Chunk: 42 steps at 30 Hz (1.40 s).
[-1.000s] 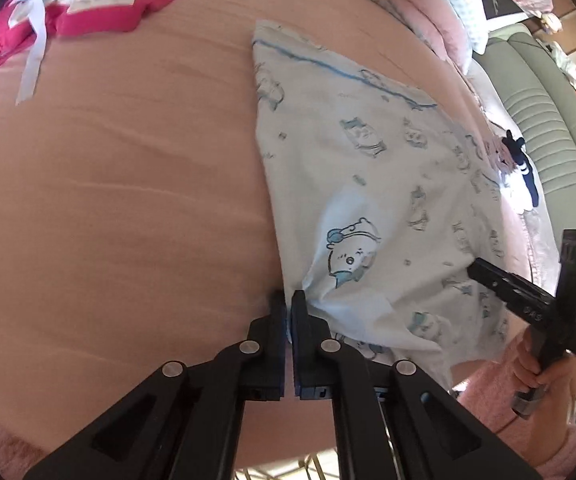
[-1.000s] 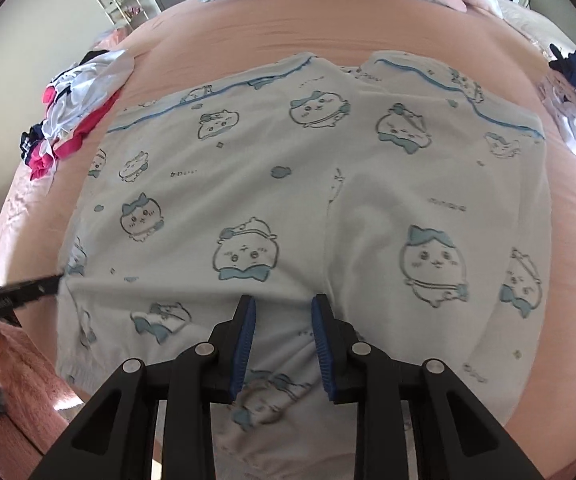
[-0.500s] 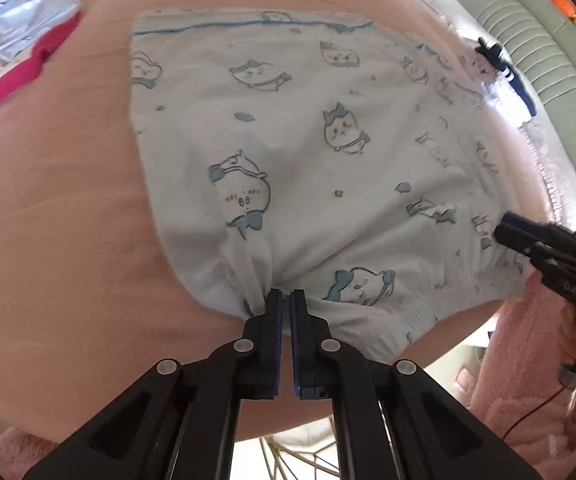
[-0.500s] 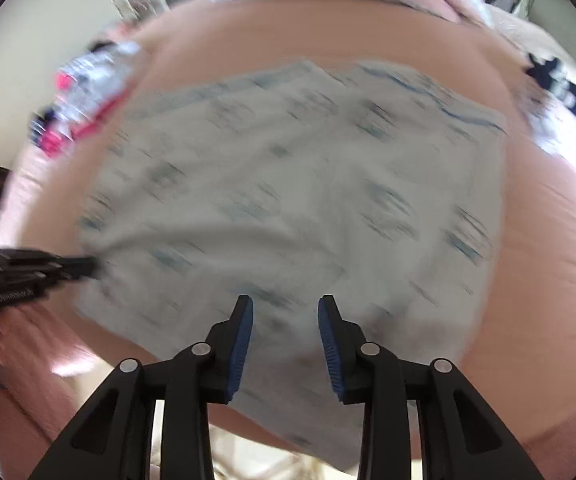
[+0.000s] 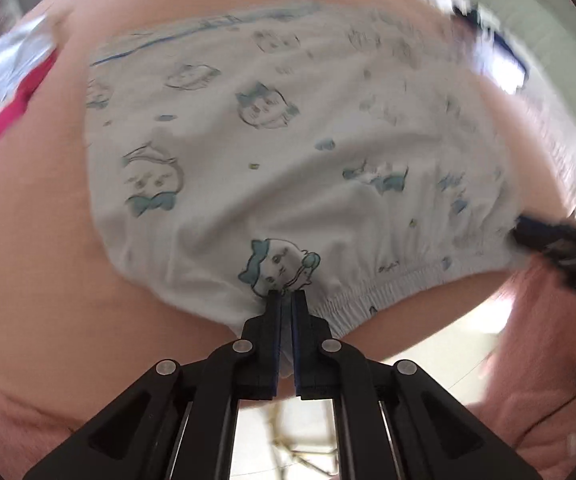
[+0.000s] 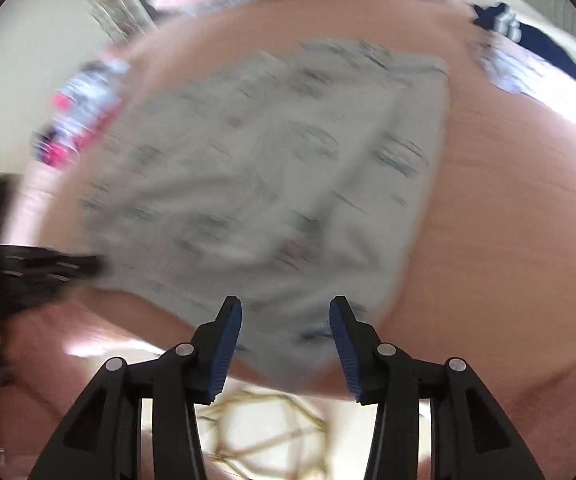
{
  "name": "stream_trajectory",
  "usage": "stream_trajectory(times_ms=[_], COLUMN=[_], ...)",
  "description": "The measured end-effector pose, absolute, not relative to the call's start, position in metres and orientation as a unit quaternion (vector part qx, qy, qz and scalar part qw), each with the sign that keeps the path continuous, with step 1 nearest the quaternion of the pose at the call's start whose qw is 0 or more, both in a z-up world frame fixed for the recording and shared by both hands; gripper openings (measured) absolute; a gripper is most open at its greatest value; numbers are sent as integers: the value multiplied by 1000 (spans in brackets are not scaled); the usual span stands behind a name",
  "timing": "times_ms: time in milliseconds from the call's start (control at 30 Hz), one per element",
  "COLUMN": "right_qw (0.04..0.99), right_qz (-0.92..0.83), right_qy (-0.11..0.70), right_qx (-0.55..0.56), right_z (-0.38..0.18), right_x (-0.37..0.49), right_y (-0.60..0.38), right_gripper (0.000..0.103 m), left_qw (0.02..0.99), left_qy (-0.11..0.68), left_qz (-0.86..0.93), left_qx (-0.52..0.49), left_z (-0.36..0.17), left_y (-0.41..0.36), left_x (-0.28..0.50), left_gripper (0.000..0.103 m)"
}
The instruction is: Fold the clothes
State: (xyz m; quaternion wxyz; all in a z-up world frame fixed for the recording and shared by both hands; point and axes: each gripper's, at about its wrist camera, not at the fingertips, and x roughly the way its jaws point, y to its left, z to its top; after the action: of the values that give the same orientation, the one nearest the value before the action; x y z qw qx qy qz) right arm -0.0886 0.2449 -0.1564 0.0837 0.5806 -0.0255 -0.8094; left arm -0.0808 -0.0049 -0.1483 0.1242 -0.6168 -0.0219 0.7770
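The white cartoon-print shorts (image 5: 288, 152) lie flat on the pink bed (image 5: 36, 240), waistband at 6 o'clock near the bed edge. The left gripper (image 5: 286, 300) has its fingers pressed together, pinching the elastic waistband. The right gripper (image 6: 286, 320) has its fingers spread apart, empty, over the waistband edge. This view is motion-blurred.

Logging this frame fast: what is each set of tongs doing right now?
Left tongs: shut on the shorts' waistband.
Right tongs: open, holding nothing, at the near edge of the shorts.
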Motion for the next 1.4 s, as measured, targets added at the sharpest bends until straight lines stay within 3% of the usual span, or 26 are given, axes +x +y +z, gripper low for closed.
stream_trajectory(times_ms=[100,200,467,733,833,933,1100,1167,1233,1267,1400], right_qw=[43,65,26,-32,-26,-7,9,14,19,23,47], right_qz=[-805,-805,-821,-813,-821,-829,-831,-831,-831,-830,-834], right_qy=[-76,-143,-84,-86,-111,-85,-92,-99,-106,-111,-132], right_qx=[587,572,564,574,560,552,548,547,546,546,534], right_z=[-160,-147,-142,-171,-176,-177,-179,-181,-182,-182,-187], right_x=[-91,-100,-187,-279,-287,-279,-286,-291,-295,-298,-307], right_y=[287,316,342,374,383,380,380,380,380,380,381], right_gripper=[45,46,46,46,46,46,46,51,52,52,54], left_qw=[108,133,208,183,167,138,139,170,198,206,204], left_qy=[-54,-47,-66,-68,-56,-40,-122,-143,-116,-105,-55], left_qz=[770,783,803,825,831,839,836,828,832,831,819], left_qx=[-626,-605,-555,-531,-527,-524,-516,-514,-505,-506,-534], left_z=[-148,-138,-121,-124,-128,-137,-140,-135,-127,-126,-140], left_y=[-19,-8,77,86,88,87,64,66,81,89,119], left_x=[-74,-86,-193,-286,-308,-328,-346,-345,-343,-343,-349], left_gripper=[4,4,4,4,5,5,6,15,51,57,58])
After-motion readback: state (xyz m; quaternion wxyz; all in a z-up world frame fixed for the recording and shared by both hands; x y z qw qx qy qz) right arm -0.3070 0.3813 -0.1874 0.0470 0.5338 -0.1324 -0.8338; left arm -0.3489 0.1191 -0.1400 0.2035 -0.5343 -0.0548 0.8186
